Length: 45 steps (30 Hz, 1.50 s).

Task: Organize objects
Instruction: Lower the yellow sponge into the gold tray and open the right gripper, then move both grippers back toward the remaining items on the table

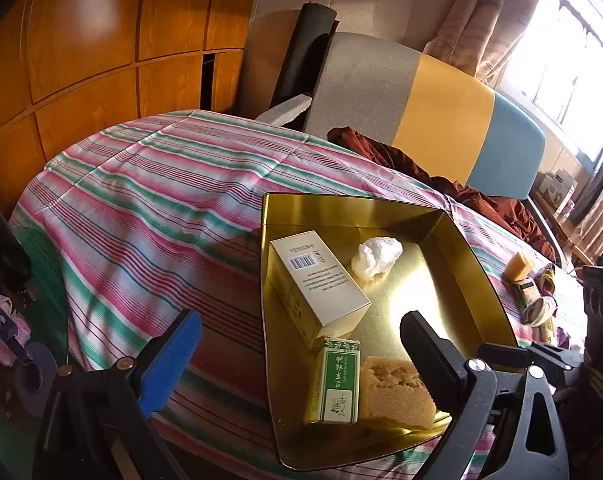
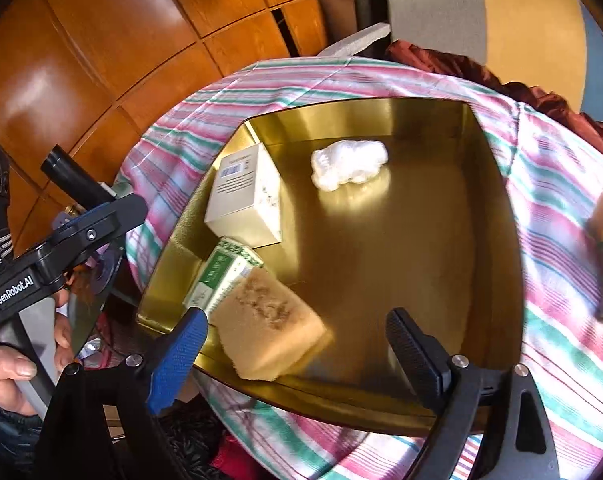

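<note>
On the striped cloth: a gold tray [image 1: 477, 272] sits toward the right side of the bed [image 1: 149, 184], its rim raised all round.
Tray, left wall: a white box [image 1: 321, 280] lies on its side against it, barcode face up.
Tray, near left corner: a green carton [image 1: 335, 380] stands just below the white box, touching a tan sponge [image 1: 397, 396] on its right.
Tray, far side: a crumpled white wad [image 1: 375, 256] lies alone on the bare gold floor, apart from the boxes.
Cloth, right edge: a yellow block [image 1: 519, 266] and a few small items lie outside the tray; too small to name.
Left gripper [image 1: 301, 356]: jaws spread wide, nothing between the pads; the blue finger [image 1: 173, 364] hangs over the cloth left of the tray, the black finger [image 1: 429, 356] over the tray beside the sponge.
Right gripper [image 2: 297, 344]: jaws released and wide apart over the tray's near rim; the sponge [image 2: 265, 320] lies between the fingers near the blue one [image 2: 177, 360], but no pad presses on it.
Person: a hand [image 2: 9, 372] grips a handle at the left edge of the right wrist view.
Behind the bed: wooden cupboard doors [image 1: 101, 40] and a grey, yellow and blue headboard [image 1: 441, 104].
</note>
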Each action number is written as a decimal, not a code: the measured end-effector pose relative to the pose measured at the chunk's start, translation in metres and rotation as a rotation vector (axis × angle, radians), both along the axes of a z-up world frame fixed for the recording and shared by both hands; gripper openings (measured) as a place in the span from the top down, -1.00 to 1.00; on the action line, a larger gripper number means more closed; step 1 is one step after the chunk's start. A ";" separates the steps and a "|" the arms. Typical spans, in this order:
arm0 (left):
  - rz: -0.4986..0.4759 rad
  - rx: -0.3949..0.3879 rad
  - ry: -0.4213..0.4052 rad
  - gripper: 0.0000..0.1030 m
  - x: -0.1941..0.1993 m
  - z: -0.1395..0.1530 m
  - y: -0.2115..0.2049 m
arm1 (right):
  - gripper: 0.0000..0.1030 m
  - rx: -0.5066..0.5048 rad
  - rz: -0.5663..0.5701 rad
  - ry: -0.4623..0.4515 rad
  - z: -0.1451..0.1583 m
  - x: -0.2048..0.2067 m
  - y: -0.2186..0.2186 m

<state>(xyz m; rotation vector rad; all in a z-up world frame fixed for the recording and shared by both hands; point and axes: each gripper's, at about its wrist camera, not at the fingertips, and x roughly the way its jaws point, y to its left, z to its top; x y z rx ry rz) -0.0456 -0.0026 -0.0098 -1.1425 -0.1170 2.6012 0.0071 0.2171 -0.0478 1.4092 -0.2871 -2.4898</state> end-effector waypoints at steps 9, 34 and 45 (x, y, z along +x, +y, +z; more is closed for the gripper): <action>-0.082 -0.016 -0.001 -0.99 0.004 0.001 0.023 | -0.80 0.011 -0.196 0.057 0.019 0.022 0.071; -0.589 -0.056 0.137 -0.99 0.046 0.036 0.203 | -0.80 -0.191 -1.099 0.001 -0.007 0.139 0.368; -0.739 -0.208 0.043 -0.99 0.047 0.002 0.326 | -0.80 -0.240 -1.067 0.008 -0.007 0.138 0.367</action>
